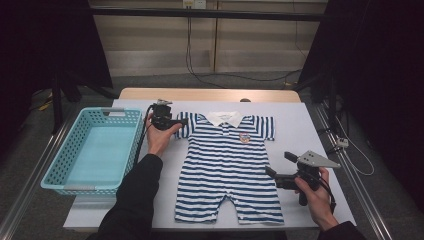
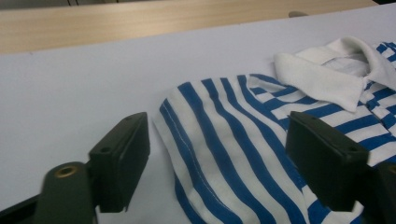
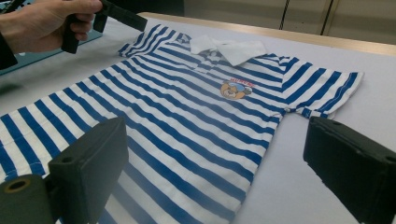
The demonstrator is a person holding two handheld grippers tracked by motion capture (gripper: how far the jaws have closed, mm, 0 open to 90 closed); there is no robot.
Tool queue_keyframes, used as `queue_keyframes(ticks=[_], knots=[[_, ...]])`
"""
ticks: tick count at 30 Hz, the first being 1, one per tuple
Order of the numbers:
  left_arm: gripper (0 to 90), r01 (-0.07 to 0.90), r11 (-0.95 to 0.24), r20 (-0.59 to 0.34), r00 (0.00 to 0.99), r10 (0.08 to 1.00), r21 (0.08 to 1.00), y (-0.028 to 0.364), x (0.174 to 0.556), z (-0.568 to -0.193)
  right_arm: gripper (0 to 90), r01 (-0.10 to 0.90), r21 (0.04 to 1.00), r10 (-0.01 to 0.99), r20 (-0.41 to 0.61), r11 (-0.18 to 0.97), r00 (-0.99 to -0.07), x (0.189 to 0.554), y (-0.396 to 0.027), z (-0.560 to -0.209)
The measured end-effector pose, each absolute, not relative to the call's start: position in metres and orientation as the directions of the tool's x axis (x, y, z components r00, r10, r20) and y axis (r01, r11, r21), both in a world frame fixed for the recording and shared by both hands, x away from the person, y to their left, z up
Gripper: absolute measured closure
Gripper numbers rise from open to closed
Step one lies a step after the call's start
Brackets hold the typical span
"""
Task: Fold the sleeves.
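1. I am watching a striped romper (image 1: pixel 227 167) lying flat on the white table (image 1: pixel 300 125), collar away from me, right of the basket (image 1: pixel 90 150).
2. Left gripper (image 2: pixel 217 161) is straddling the sleeve (image 2: pixel 219 140), jaws apart, not yet pinching.
3. Right gripper (image 1: pixel 272 172) is hovering open by the romper's side edge, holding nothing.
4. Risk: the left jaws may be catching only one layer, or just the hem, so the sleeve could be slipping out or bunching on lifting.

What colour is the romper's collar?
White, above blue-and-white stripes on the romper; the collar shows best in the left gripper view.
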State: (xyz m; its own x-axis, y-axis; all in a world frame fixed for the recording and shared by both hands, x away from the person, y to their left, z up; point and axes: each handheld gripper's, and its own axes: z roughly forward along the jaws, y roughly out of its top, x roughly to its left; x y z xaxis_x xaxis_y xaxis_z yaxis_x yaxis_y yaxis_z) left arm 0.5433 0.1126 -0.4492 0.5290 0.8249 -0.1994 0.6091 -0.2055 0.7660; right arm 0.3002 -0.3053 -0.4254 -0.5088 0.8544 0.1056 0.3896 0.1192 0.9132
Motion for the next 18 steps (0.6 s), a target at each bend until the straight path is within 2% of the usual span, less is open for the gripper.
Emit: queue_keyframes(ticks=[2,3,5,9,14,18], knots=[[31.2,0.612,-0.232,-0.174,0.530,0.830,0.756,0.1133,0.5443,-0.4516,6.4,0.394,0.911,0.855,0.108,0.118,-0.506,0.2978,-0.3059,-0.4253],[37.8,0.623,-0.233,-0.180,0.526,0.831,0.747,0.1143,0.5448,-0.4528,6.3,0.391,0.912,0.855,0.102,0.124,-0.508,0.2966,-0.3065,-0.4251],[41.2,0.634,-0.220,-0.192,0.515,0.835,0.741,0.1158,0.5457,-0.4551,5.8,0.389,0.913,0.855,0.101,0.123,-0.508,0.2940,-0.3078,-0.4251],[55.0,0.666,-0.238,-0.185,0.499,0.847,0.707,0.1161,0.5453,-0.4579,5.8,0.389,0.914,0.853,0.112,0.113,-0.510,0.2925,-0.3094,-0.4252],[59.9,0.648,-0.269,-0.151,0.517,0.843,0.713,0.1129,0.5461,-0.4583,5.9,0.391,0.912,0.857,0.101,0.124,-0.506,0.2923,-0.3110,-0.4267],[69.2,0.651,-0.271,-0.144,0.509,0.849,0.709,0.1133,0.5463,-0.4585,5.9,0.396,0.910,0.857,0.101,0.127,-0.506,0.2910,-0.3114,-0.4284]])
